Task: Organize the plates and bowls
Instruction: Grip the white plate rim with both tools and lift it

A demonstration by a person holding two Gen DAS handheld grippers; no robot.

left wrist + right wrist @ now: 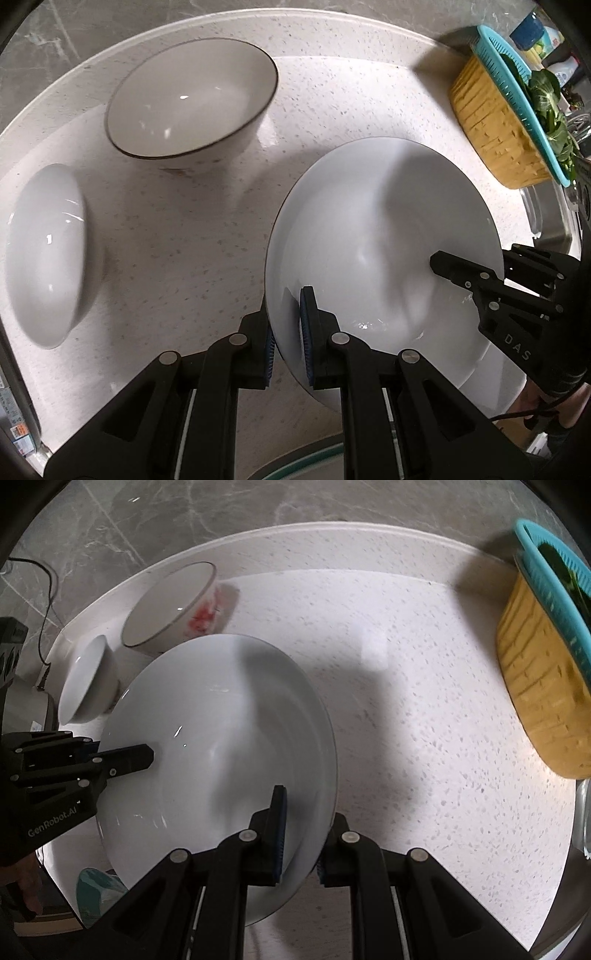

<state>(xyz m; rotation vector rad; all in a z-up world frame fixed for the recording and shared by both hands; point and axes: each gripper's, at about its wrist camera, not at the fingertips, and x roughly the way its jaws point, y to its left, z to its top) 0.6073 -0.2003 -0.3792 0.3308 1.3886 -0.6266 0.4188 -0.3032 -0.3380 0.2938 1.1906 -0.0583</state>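
While both tools, left (pixel 288 332) and right (pixel 301 830), clamp the white plate's (pixel 369 229) rim, views differ. Only the right view shows red marks on the rimmed bowl (pixel 173 605).

Showing on the desk (pixel 184 236): one white plate (pixel 369 229), and two bowls, being one dark-rimmed bowl (pixel 192 99) and one plain white bowl (pixel 44 254). Also standing at the desk's edge: one yellow basket (pixel 495 133), carrying one teal colander (pixel 517 92) on top.

Colander (pixel 524 96) contents blurred, perhaps greens; sink (pixel 550 225) cut off.
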